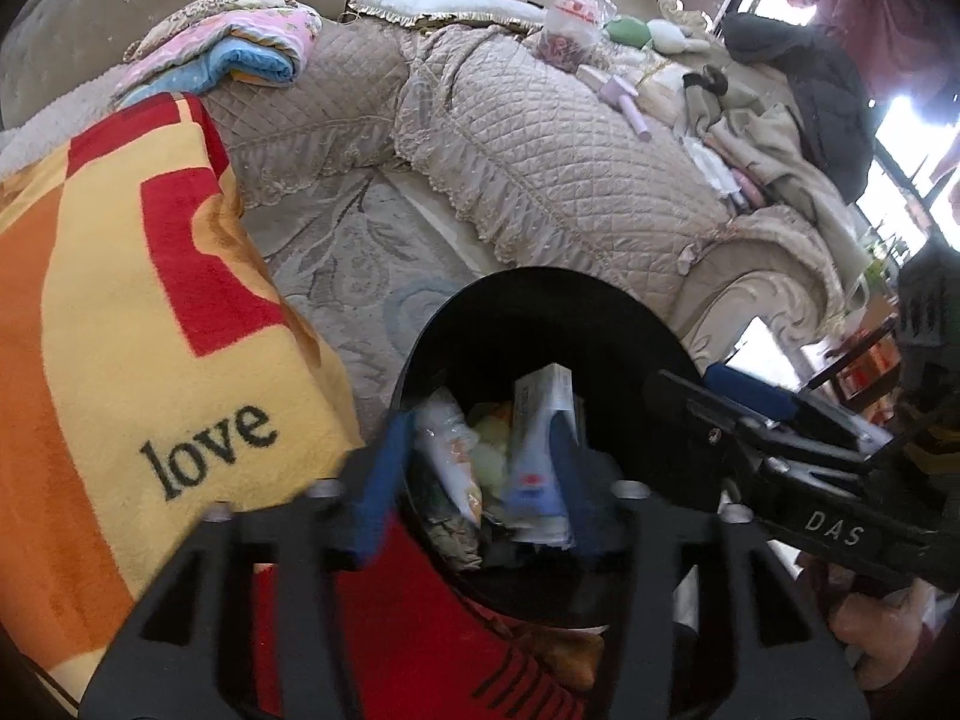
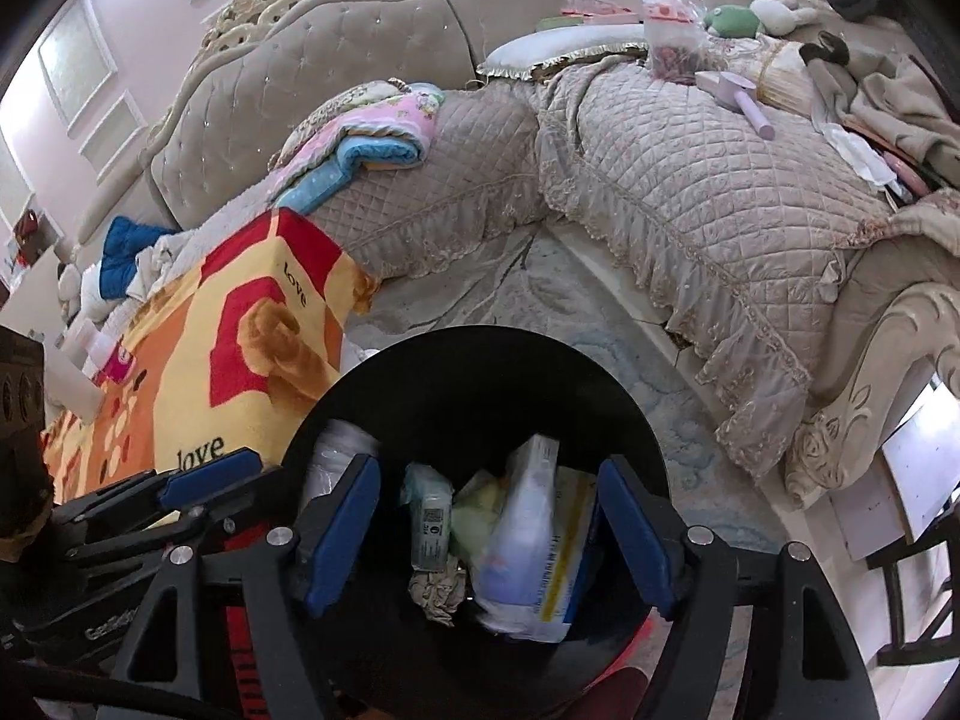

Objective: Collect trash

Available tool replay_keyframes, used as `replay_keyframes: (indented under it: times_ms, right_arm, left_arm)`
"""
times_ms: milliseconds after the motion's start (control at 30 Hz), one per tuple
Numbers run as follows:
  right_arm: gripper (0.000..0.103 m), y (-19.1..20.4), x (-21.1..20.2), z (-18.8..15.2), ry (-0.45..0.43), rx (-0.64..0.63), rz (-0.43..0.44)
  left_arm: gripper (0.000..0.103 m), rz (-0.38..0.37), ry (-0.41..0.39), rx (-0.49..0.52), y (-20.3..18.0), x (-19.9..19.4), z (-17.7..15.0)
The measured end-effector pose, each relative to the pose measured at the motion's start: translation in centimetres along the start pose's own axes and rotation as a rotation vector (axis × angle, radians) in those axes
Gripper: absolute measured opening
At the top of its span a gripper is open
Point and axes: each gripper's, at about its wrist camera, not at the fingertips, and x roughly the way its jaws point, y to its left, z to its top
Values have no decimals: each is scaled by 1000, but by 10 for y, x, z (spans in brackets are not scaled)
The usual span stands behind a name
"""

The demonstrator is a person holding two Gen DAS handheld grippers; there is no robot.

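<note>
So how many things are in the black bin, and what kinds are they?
In the black bin, as far as the right wrist view shows:
Boxes or cartons: 2, a white and blue one and a small one
Crumpled paper: 1
Pale green piece: 1
Clear plastic wrapper: 1
Total: 5

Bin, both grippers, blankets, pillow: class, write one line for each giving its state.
Bin: lidless, part full of wrappers.
Left gripper: open, over the bin.
Right gripper: open, over the bin.
Love blanket: draped.
Pink blanket: folded on the sofa.
Pillow: lying flat.
</note>
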Motion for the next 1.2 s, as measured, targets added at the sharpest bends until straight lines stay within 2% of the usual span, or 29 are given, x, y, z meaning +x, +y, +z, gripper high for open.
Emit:
replay_keyframes:
  times_ms: [233, 400, 667, 1000, 1200]
  right_arm:
    - [73, 4, -8, -13, 1, 3, -7]
    - [73, 15, -21, -21, -22, -27, -49]
    - [73, 38, -58, -29, -107, -66, -95]
    - [77, 70, -109, -38, -228, -119, -102]
    - [78, 87, -130, -42, -275, -142, -94]
  left_arm:
    - [53, 38, -34, 2, -1, -16, -3]
    - [53, 78, -65, -18, 3, -35, -12]
    - [53, 131, -188, -10, 1, -90, -31]
    - [53, 197, -353, 23, -5, -156, -50]
    - [53, 228, -406, 34, -6, -178, -60]
